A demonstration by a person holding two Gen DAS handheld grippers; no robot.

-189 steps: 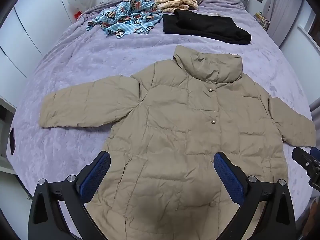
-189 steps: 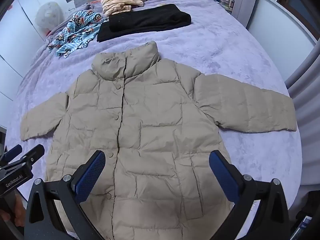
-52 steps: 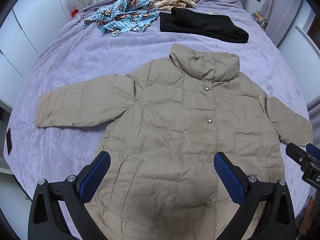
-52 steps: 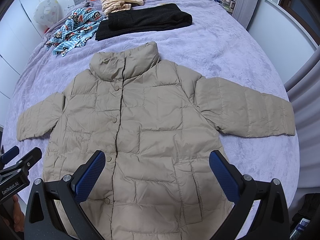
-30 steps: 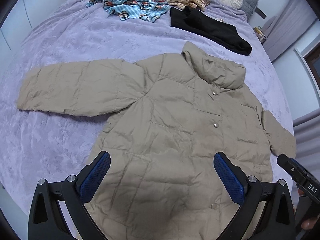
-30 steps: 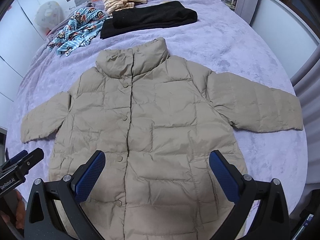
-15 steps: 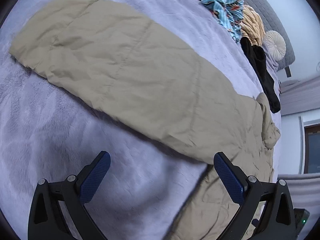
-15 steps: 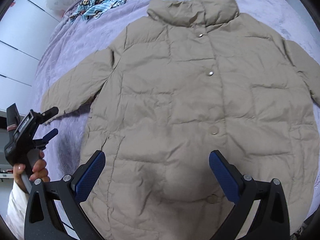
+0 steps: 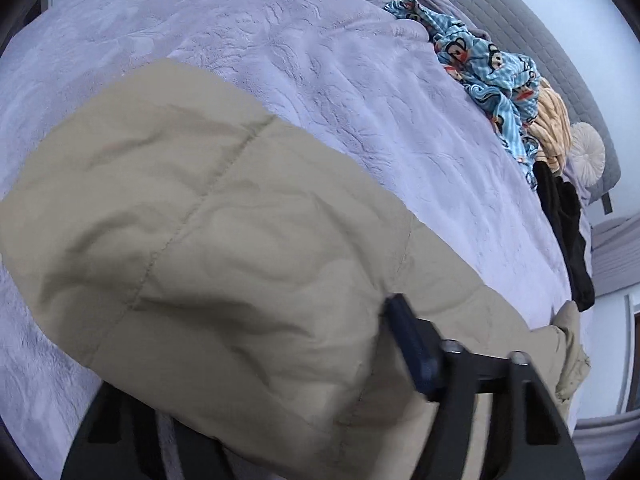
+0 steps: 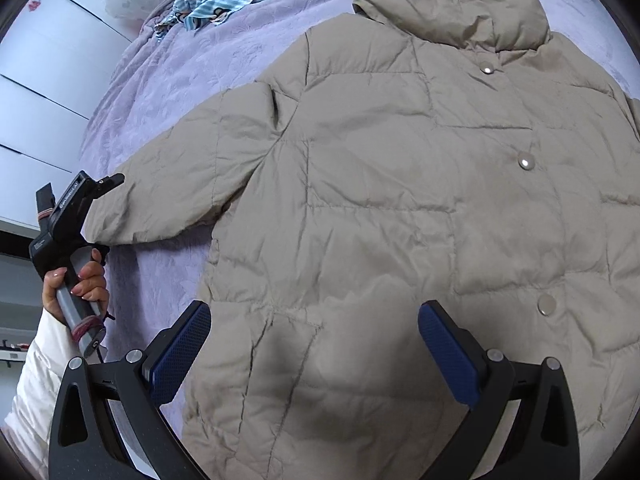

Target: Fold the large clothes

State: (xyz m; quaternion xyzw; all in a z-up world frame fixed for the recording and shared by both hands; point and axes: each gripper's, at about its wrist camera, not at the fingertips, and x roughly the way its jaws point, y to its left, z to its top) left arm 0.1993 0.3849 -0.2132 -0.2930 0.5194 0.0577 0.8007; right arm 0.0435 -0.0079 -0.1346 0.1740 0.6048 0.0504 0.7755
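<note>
A beige puffer jacket (image 10: 400,160) lies spread face up on the lilac bed cover (image 9: 320,60), snaps shut and collar at the far end. My left gripper (image 9: 256,352) is at the cuff end of the jacket's left sleeve (image 9: 200,220). Its jaws are closing with the puffy sleeve bunched between them. One blue pad (image 9: 408,340) presses into the fabric and the other finger is hidden under it. The right wrist view shows this left gripper (image 10: 108,182) at the cuff, held by a hand (image 10: 80,280). My right gripper (image 10: 314,328) stands open above the jacket's lower left front, holding nothing.
A blue monkey-print garment (image 9: 488,68), a cream striped one (image 9: 552,120) and a black one (image 9: 564,220) lie near the grey headboard, beside a round cushion (image 9: 586,156). White cupboards (image 10: 32,80) stand close to the bed's left side.
My left gripper has dropped onto the sleeve's cuff end and its jaws have narrowed around the fabric. The right gripper has sunk slightly closer to the jacket and stays open.
</note>
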